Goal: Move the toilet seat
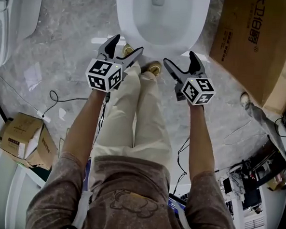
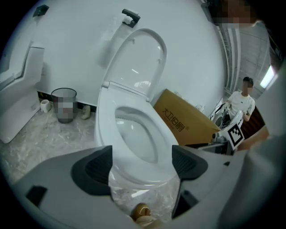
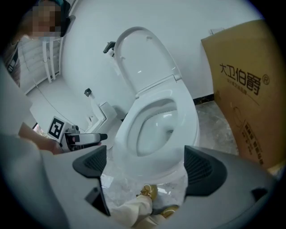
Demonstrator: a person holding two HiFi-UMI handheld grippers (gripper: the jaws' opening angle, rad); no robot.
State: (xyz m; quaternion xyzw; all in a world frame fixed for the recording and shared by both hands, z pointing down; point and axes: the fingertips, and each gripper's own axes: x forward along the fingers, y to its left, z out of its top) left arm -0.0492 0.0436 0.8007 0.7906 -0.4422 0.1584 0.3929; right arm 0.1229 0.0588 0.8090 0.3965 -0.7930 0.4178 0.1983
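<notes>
Two grippers, one toilet, two cardboard boxes. The left gripper (image 1: 128,44) and right gripper (image 1: 179,57) hover side by side before the toilet bowl (image 1: 125,19), each with jaws spread and nothing between them. The toilet seat (image 2: 142,58), white, glossy and oval, stands raised behind the bowl. A large cardboard box (image 1: 254,41) stands to the right of the bowl and a small cardboard box (image 1: 23,135) on the floor to its left.
</notes>
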